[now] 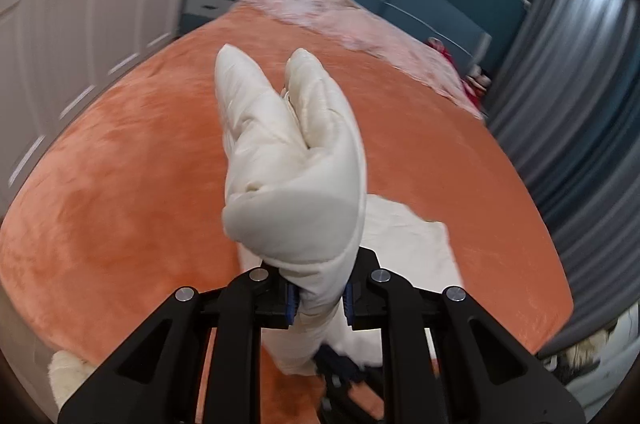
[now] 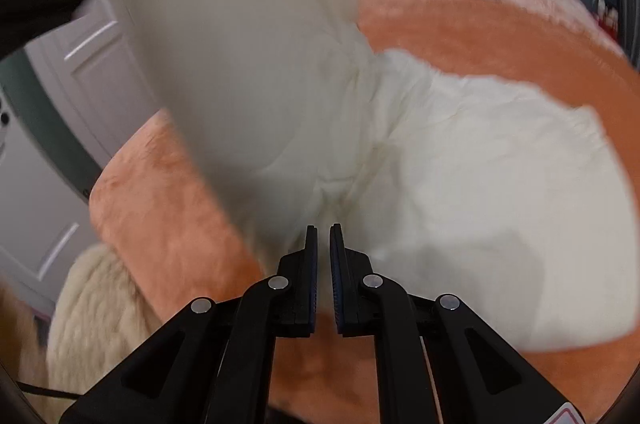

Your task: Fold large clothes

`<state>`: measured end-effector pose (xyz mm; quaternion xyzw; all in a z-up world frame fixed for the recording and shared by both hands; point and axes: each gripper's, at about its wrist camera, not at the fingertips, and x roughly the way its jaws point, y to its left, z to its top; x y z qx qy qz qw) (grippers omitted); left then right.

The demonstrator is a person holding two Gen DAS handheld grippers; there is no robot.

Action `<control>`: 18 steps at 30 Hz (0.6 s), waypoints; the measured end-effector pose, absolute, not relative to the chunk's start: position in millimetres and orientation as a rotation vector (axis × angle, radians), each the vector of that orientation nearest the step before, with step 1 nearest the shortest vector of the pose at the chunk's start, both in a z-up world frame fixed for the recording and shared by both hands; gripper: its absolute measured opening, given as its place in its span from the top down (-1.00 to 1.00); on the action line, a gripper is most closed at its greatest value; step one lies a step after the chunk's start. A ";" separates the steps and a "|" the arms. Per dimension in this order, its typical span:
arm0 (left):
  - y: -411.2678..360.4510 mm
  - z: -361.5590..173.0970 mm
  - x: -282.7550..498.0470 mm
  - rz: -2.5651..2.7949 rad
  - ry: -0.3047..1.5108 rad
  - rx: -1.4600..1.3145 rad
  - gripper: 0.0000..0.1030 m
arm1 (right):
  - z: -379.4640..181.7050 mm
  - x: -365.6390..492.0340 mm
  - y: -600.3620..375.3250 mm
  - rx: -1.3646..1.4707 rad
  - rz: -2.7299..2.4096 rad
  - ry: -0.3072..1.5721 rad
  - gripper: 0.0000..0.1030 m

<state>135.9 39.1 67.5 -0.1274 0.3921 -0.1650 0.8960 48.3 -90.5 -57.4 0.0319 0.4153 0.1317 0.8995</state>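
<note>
A bunched fold of the cream garment was pinched by the left gripper, raised toward twelve o'clock above the orange bedspread. The right gripper was nearly pressed together, nothing between, over the spread garment.

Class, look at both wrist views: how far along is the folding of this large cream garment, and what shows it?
Early on. Done: the cream garment lies on the orange bedspread, part of it spread but rumpled. In hand: the left tongs are shut on a bunched section, lifted off the bed. The right tongs are nearly closed, seemingly holding nothing. Left: no neat fold shows yet, so laying flat and folding remain.
</note>
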 end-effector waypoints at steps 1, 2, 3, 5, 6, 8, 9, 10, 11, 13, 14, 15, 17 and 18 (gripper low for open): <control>22.8 70.5 136.3 -0.362 0.810 -0.240 0.70 | -49.3 32.3 -100.7 0.032 0.261 0.837 0.84; 8.4 71.8 135.9 -0.383 0.809 -0.220 0.70 | -43.2 17.0 -112.8 0.015 0.249 0.822 0.84; -6.8 71.7 134.9 -0.407 0.811 -0.200 0.70 | -38.4 4.9 -124.4 0.016 0.234 0.815 0.84; -36.1 69.1 132.3 -0.447 0.821 -0.159 0.70 | -31.4 -13.7 -149.8 0.042 0.192 0.810 0.84; -49.3 66.8 130.5 -0.465 0.827 -0.139 0.70 | -29.4 -19.0 -162.1 0.054 0.170 0.807 0.84; -82.1 59.3 126.9 -0.509 0.847 -0.093 0.70 | -26.1 -30.5 -187.7 0.087 0.122 0.812 0.83; -96.0 54.2 125.9 -0.529 0.861 -0.072 0.70 | -26.0 -35.0 -196.8 0.097 0.103 0.817 0.83; -113.4 46.5 124.4 -0.546 0.879 -0.043 0.70 | -26.5 -38.8 -206.7 0.108 0.084 0.821 0.83; -126.8 39.4 122.7 -0.558 0.896 -0.018 0.70 | -27.5 -43.9 -215.5 0.116 0.068 0.825 0.83; -155.5 17.4 116.7 -0.585 0.949 0.031 0.70 | -31.3 -52.9 -226.3 0.125 0.043 0.836 0.83; -166.4 6.3 114.5 -0.595 0.977 0.050 0.71 | -33.7 -56.9 -228.7 0.129 0.033 0.840 0.83; -173.9 -4.6 111.0 -0.604 0.995 0.072 0.71 | -36.9 -60.0 -234.1 0.140 0.021 0.847 0.83; -184.4 -20.0 98.2 -0.603 1.008 0.115 0.70 | -39.9 -63.4 -243.1 0.168 -0.001 0.854 0.83; -189.6 -26.0 96.0 -0.600 1.016 0.138 0.69 | -40.2 -63.4 -244.8 0.178 -0.006 0.853 0.83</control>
